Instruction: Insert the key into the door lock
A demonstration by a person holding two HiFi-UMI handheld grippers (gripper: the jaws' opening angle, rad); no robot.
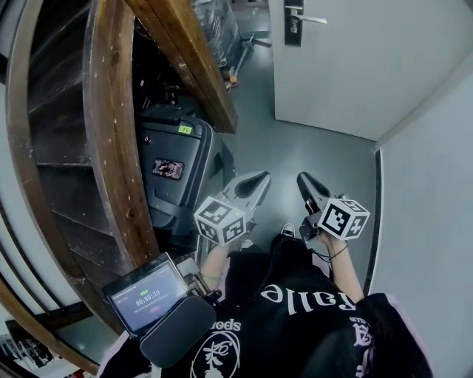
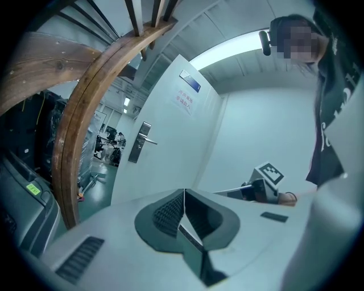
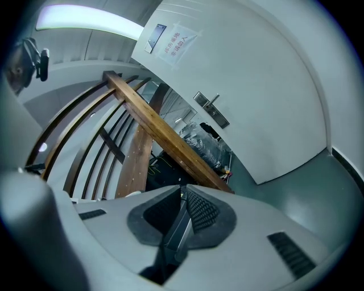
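A white door point(image 1: 369, 66) stands ahead, with a metal lever handle and dark lock plate point(image 1: 295, 22) at its left edge. That handle point(image 2: 141, 142) is far off in the left gripper view and also shows as the handle point(image 3: 211, 109) in the right gripper view. My left gripper point(image 1: 260, 179) and right gripper point(image 1: 303, 181) hang side by side over the grey floor, well short of the door. Both are shut with nothing visible between the jaws. The left gripper view catches the right gripper's marker cube point(image 2: 267, 174). No key shows in any view.
A curved wooden stair stringer point(image 1: 111, 125) and a slanted beam point(image 1: 192, 59) fill the left. A dark grey machine point(image 1: 177, 159) stands beneath them. A small screen with a timer point(image 1: 145, 295) hangs at my chest. A white wall point(image 1: 429, 221) closes the right side.
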